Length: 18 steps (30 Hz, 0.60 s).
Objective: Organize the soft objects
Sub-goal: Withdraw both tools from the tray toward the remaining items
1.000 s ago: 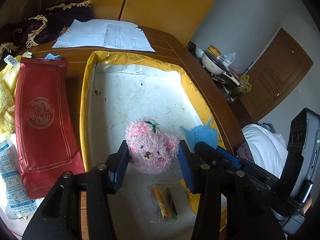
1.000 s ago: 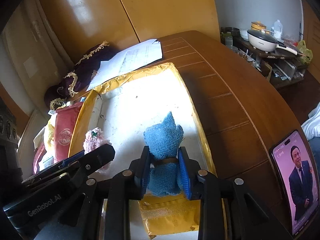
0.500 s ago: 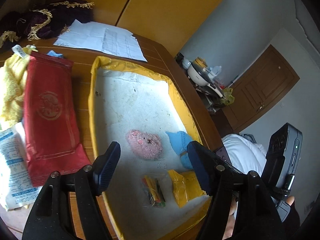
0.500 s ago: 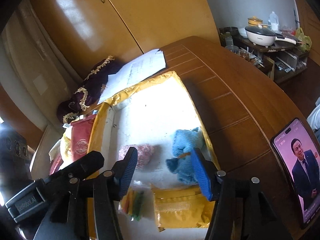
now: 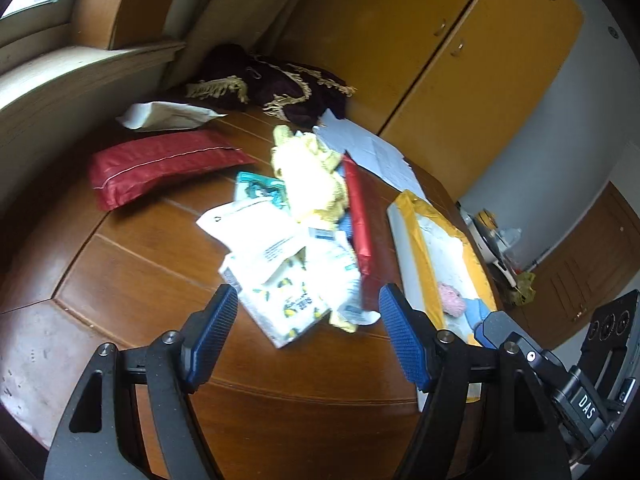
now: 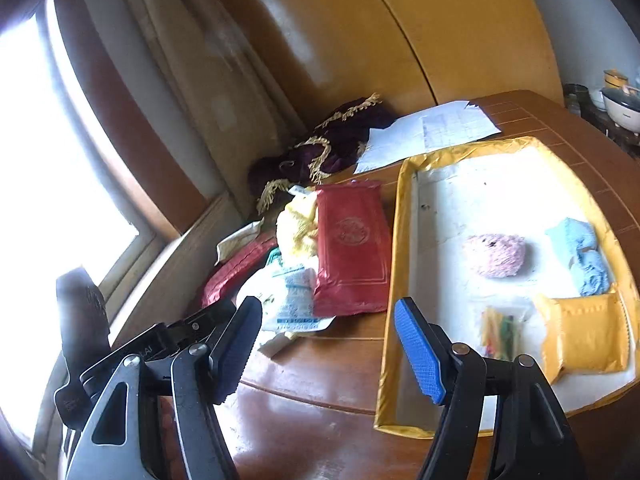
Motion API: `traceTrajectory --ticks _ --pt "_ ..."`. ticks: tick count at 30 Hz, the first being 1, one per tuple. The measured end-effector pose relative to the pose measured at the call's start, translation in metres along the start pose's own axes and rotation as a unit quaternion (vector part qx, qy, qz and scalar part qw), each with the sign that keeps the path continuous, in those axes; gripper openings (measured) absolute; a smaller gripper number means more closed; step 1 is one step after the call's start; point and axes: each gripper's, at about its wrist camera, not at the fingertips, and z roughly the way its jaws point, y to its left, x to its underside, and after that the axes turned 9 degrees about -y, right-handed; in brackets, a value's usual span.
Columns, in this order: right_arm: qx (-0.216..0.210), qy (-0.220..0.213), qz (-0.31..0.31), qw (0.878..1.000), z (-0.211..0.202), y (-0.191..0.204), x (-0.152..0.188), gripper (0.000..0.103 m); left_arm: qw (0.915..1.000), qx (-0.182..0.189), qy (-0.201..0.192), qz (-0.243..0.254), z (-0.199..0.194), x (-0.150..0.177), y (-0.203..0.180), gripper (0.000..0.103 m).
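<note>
A pink plush toy [image 6: 495, 254] and a blue knitted toy [image 6: 580, 260] lie inside the yellow-rimmed white tray [image 6: 404, 240], with a yellow pouch [image 6: 584, 332] and a small bag of coloured sticks [image 6: 500, 330] near them. In the left wrist view the tray [image 5: 412, 216] is at the right, with the pink toy [image 5: 452, 304] in it. A yellow cloth [image 5: 310, 182] lies in a pile of packets. My left gripper [image 5: 306, 336] is open above the white packets [image 5: 288, 276]. My right gripper [image 6: 328, 348] is open over the table, left of the tray. Both hold nothing.
Red packets [image 5: 160, 168] [image 6: 352, 248], white paper sheets [image 6: 428, 132] and a dark fringed cloth [image 5: 276, 88] lie on the wooden table [image 5: 132, 280]. Yellow cupboards [image 5: 440, 60] stand behind. A window [image 6: 48, 160] is at the left, a cooking pot [image 6: 622, 108] at the far right.
Both grippers have pulled back out of the tray and swung left toward the pile of packets. The pink and blue toys, let go earlier, stay lying in the tray.
</note>
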Motion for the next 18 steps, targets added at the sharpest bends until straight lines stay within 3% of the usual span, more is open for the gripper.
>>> traceTrajectory --ticks 7,18 --pt "-0.007 0.032 -0.067 0.997 0.013 0.027 0.018 0.071 1.0 -0.003 0.007 -0.005 0.007 0.005 0.006 0.073" --pt "-0.023 0.048 -0.063 0.997 0.015 0.027 0.023 0.071 1.0 -0.003 0.002 -0.006 0.004 0.003 0.004 0.073"
